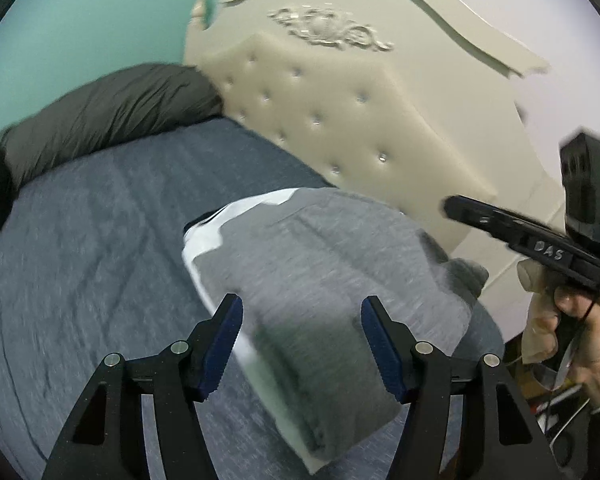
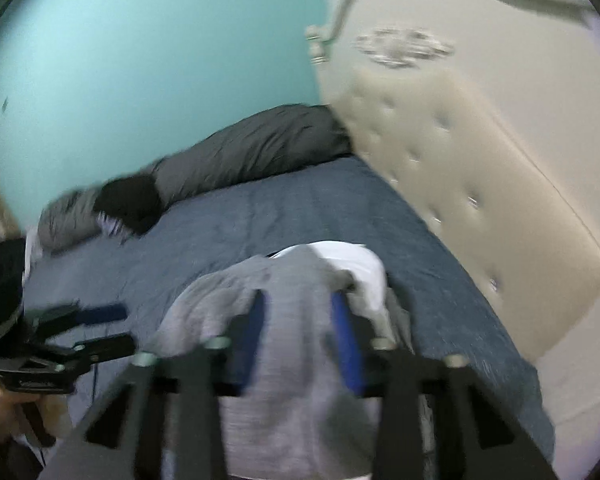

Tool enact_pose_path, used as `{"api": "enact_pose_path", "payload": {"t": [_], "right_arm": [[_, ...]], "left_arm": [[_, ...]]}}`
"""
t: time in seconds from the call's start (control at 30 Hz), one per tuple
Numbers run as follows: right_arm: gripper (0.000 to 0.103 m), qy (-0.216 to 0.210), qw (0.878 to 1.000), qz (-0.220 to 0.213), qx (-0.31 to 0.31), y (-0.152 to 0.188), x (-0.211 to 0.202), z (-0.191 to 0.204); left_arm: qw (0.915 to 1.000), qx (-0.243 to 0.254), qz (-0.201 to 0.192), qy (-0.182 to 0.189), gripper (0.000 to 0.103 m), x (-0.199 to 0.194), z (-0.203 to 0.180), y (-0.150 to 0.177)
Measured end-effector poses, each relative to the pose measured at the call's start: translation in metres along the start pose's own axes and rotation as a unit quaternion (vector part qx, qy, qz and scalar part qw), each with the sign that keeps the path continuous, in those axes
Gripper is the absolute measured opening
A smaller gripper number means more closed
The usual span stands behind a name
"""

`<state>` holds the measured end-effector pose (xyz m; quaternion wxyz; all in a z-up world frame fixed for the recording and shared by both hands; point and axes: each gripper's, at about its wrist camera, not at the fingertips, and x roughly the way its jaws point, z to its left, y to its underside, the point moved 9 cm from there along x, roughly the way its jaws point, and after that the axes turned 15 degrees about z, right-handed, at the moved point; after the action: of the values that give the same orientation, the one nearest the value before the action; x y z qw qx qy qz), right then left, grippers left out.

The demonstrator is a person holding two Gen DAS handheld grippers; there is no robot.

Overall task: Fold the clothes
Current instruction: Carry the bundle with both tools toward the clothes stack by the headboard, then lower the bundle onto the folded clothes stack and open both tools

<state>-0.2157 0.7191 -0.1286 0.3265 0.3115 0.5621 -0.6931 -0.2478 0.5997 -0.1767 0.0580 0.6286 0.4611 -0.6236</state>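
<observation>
- Left tool (image 1: 302, 344): lower centre of frame, jaws apart, empty, above the grey garment (image 1: 320, 264).
- Grey garment: centre, partly folded on the bed (image 1: 80, 240), over a white garment (image 1: 204, 240).
- Right tool (image 2: 300, 344): blurred; cloth lies between its jaws, grip uncertain.
- Risk: cloth could slip and undo the fold.
- Hand (image 1: 580, 336): right edge, wrapped round its handle.

The left gripper (image 1: 302, 346) has its jaws spread wide with nothing pinched between them. The right gripper (image 2: 300, 344) shows its blue pads (image 2: 346, 344) set closer together (blur hides whether they press on anything). A bare hand (image 1: 580, 332) wraps the right gripper's handle, fingers curled around it, a dark sleeve at the wrist.
</observation>
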Motion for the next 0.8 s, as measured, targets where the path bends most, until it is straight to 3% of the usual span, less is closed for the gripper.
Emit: {"api": "enact_pose_path", "payload": {"t": [0.1,0.2,0.27,0.4,0.53,0.6,0.67,0.8], "right_arm": [[0.011,0.006,0.999,0.041,-0.013,0.006,0.027,0.006],[0.007,0.018,0.997,0.073,0.01,0.02,0.051,-0.008],[0.0,0.029,0.995,0.087,0.037,0.033,0.064,-0.025],[0.0,0.023,0.992,0.104,0.068,0.049,0.085,-0.045],[0.0,0.008,0.99,0.098,0.096,0.052,0.082,-0.052],[0.0,0.007,0.992,0.073,0.103,0.045,0.07,-0.053],[0.0,0.034,0.992,0.038,0.111,0.042,0.049,-0.061],[0.0,0.028,0.994,0.003,0.103,0.058,0.018,-0.06]], "left_arm": [[0.9996,0.01,0.026,-0.005,0.064,0.023,-0.005,-0.002],[0.9987,0.003,0.048,-0.014,0.053,0.046,0.001,0.008],[0.9983,-0.013,0.056,-0.009,0.052,0.059,0.008,0.018],[0.9978,-0.032,0.058,0.004,0.053,0.07,0.013,0.033],[0.9975,-0.041,0.056,0.014,0.053,0.071,0.011,0.037],[0.9978,-0.04,0.05,0.014,0.053,0.063,0.01,0.034],[0.9986,-0.037,0.037,0.01,0.053,0.051,0.009,0.03],[0.9996,-0.027,0.011,0.002,0.052,0.034,0.007,0.023]]}}
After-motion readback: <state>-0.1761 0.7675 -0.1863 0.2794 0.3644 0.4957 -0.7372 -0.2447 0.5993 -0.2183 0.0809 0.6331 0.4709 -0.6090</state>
